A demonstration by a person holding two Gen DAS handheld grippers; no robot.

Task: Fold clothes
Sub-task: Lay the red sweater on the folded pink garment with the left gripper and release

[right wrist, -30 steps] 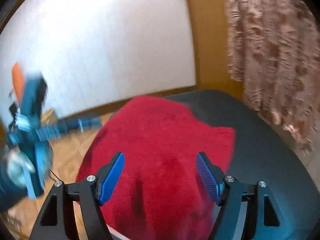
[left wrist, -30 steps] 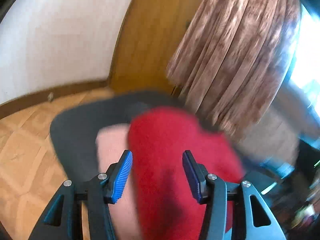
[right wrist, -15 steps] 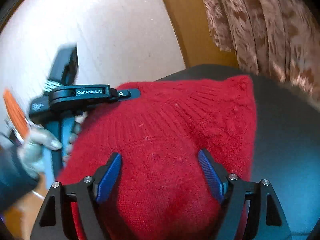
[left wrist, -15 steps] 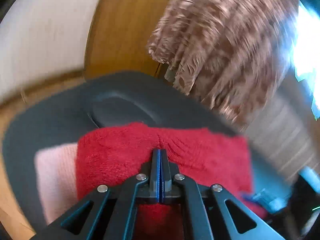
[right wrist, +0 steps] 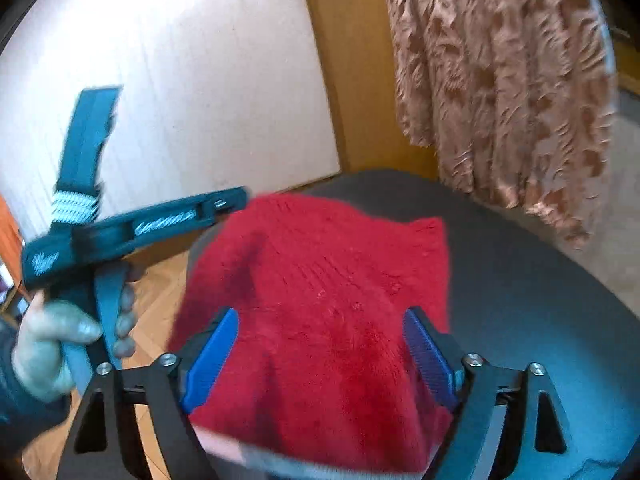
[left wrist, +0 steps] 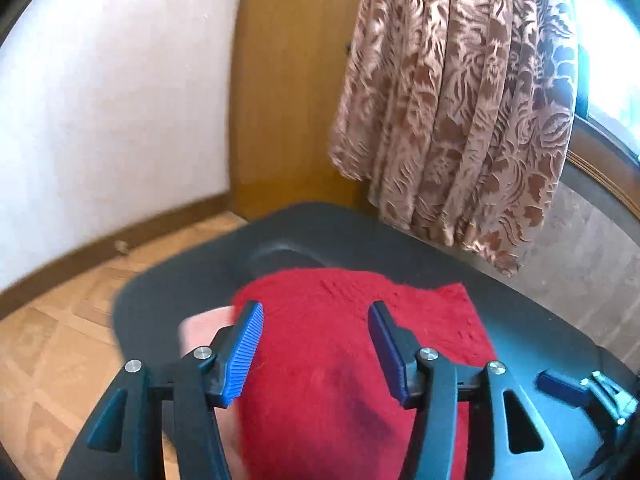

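On the dark table [left wrist: 520,308]: red sweater [left wrist: 332,344] lay folded, on top of a pink cloth [left wrist: 200,320]. Prob. stacked there so the done clothes sat in one pile.
Pink cloth: only a bit stuck out at the left side, under the red one. Rest was hidden.
Left gripper [left wrist: 316,344]: jaws were opening, blue pads spread wide w/ nothing pinched. Red sweater showed between them but lay lower down, not touched, as far as I could tell.
Right gripper [right wrist: 320,354]: jaws were opening too, pads wide apart, no cloth pinched. It pointed down at the same sweater.
Hand [right wrist: 60,340]: seen in the right view, wrapped round the left gripper's handle, off to the left of the pile.
Why both were let go: I think the fold was done, so the cloth got dropped to rest flat.
Curtain [left wrist: 460,112]: hung behind the table, apart from the pile.
Floor [left wrist: 52,344]: wood, no clothes seen on it.
Next, my guess: fetch another piece or pat this one flat.
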